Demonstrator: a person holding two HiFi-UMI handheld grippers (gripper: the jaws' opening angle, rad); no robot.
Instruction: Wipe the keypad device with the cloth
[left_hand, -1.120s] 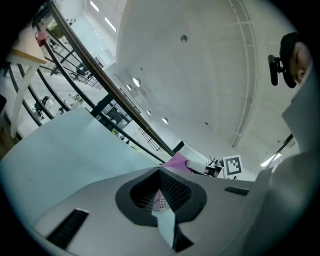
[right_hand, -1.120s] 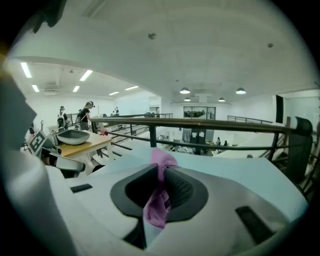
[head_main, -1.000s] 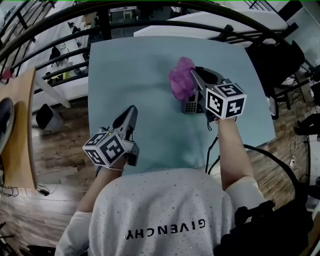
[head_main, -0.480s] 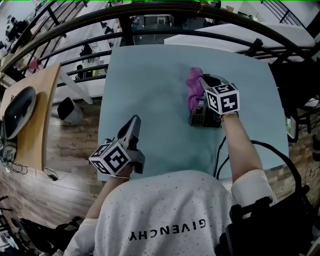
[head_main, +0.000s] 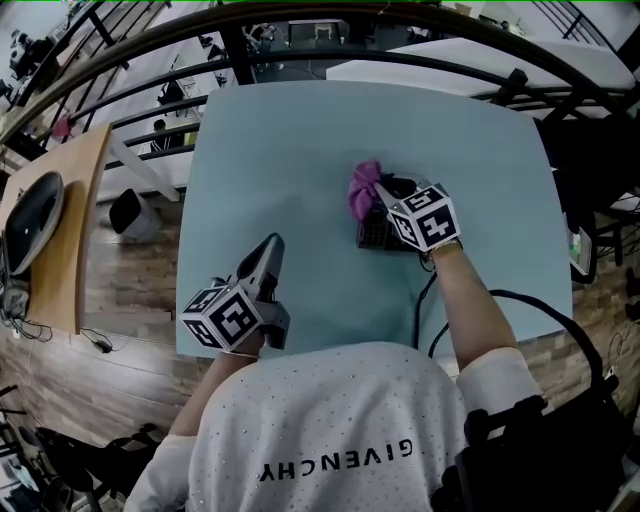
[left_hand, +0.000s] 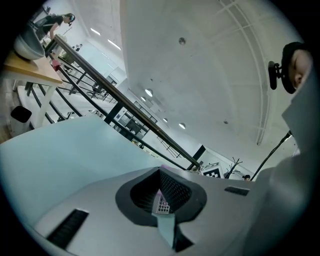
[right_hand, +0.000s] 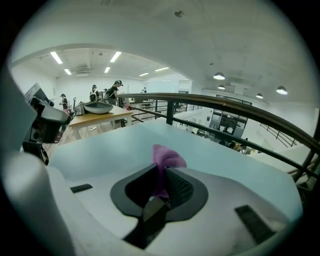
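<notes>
The dark keypad device (head_main: 374, 234) lies on the pale blue table (head_main: 280, 150), right of centre. My right gripper (head_main: 374, 198) is shut on a purple cloth (head_main: 362, 189) and holds it against the device's far end. In the right gripper view the cloth (right_hand: 165, 159) sticks up from between the jaws of the right gripper (right_hand: 161, 186). My left gripper (head_main: 266, 250) rests near the table's front left, well apart from the device, with its jaws together and nothing in them. Through the slit of the left gripper (left_hand: 164, 210) a small part of the keypad (left_hand: 162, 204) shows.
A black cable (head_main: 428, 300) runs from the device toward the person across the front edge of the table. A wooden bench (head_main: 60, 240) with a dark round object (head_main: 30, 218) stands to the left. A black railing (head_main: 300, 25) borders the far side.
The right gripper has brought the cloth down and nearer, onto the keypad device, and the cloth now looks bunched smaller. The left gripper has stayed in place.
</notes>
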